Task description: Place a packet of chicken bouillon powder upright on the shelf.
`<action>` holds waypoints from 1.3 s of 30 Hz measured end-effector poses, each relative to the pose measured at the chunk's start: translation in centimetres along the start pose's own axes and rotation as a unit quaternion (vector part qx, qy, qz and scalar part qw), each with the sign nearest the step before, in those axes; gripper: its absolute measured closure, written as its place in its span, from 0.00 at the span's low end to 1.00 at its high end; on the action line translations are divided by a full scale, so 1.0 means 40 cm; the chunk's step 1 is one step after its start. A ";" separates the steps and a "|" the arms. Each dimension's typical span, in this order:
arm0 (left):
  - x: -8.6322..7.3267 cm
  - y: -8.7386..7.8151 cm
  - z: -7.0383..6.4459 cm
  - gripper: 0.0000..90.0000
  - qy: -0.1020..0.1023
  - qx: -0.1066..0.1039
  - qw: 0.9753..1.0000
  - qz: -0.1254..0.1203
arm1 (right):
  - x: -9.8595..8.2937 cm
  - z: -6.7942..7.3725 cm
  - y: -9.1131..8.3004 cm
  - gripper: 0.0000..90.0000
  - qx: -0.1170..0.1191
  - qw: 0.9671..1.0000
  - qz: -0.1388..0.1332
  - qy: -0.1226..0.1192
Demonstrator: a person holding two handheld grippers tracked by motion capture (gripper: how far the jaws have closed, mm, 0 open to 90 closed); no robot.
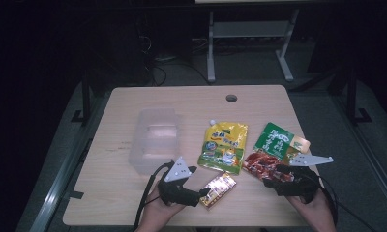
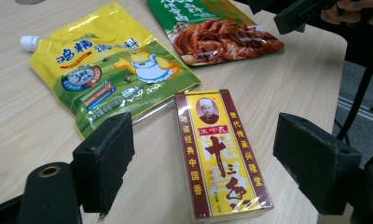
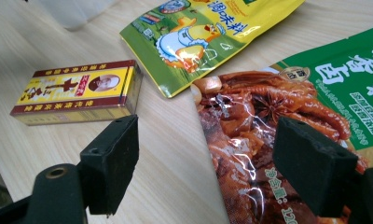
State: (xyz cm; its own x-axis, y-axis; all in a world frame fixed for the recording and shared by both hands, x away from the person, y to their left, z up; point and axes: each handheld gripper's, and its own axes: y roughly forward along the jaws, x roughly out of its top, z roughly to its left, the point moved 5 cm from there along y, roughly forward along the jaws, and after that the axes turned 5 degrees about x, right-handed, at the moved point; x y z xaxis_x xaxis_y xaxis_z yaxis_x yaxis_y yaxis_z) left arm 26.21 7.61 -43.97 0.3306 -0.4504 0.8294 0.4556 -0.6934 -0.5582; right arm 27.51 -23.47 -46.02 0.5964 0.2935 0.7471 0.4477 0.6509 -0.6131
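Note:
A small yellow and dark-red box [image 1: 218, 189] [image 2: 219, 154] [image 3: 77, 91] lies flat near the table's front edge. My left gripper [image 1: 200, 186] [image 2: 212, 163] is open, its jaws standing on either side of the box's near end without touching it. A yellow-green spouted pouch [image 1: 224, 146] [image 2: 107, 65] [image 3: 203, 32] lies beyond the box. A green pouch with a red food picture [image 1: 274, 149] [image 2: 222, 32] [image 3: 287, 126] lies at the right. My right gripper [image 1: 277, 175] [image 3: 212, 163] is open over that pouch's near corner, holding nothing.
A clear plastic bin [image 1: 155, 140] stands left of the pouches. The wooden table [image 1: 114, 193] has a cable hole [image 1: 231, 98] at the back. Its right edge runs close to the green pouch. Beyond the table are a dark floor and a white desk frame [image 1: 247, 43].

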 end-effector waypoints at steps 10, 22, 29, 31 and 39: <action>0.009 0.012 -0.001 0.27 -0.002 -0.006 1.000 0.004 | 0.010 -0.003 0.004 0.23 -0.002 1.000 -0.001 0.000; 0.083 0.066 0.022 0.53 -0.001 -0.005 1.000 0.015 | 0.159 -0.021 0.019 0.21 -0.011 1.000 -0.012 0.013; 0.101 0.117 0.037 0.70 0.006 -0.019 0.999 0.036 | 0.274 -0.038 0.055 0.22 -0.012 1.000 0.001 0.015; 0.104 0.131 0.040 0.76 0.005 -0.018 0.999 0.039 | 0.288 -0.043 0.062 0.22 -0.014 1.000 0.003 0.014; 0.107 0.201 0.071 0.99 -0.009 0.005 0.997 0.082 | 0.364 -0.092 0.143 0.26 -0.023 0.999 0.037 0.032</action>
State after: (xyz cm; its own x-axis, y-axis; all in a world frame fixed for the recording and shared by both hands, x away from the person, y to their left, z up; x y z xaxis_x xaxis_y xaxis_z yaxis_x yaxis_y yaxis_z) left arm 33.65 1.71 -44.98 0.4168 -0.5470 0.7260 0.4022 -0.6052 -0.6870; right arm 41.20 -18.04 -39.62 0.6696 0.2943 0.6819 0.4293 0.5959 -0.6787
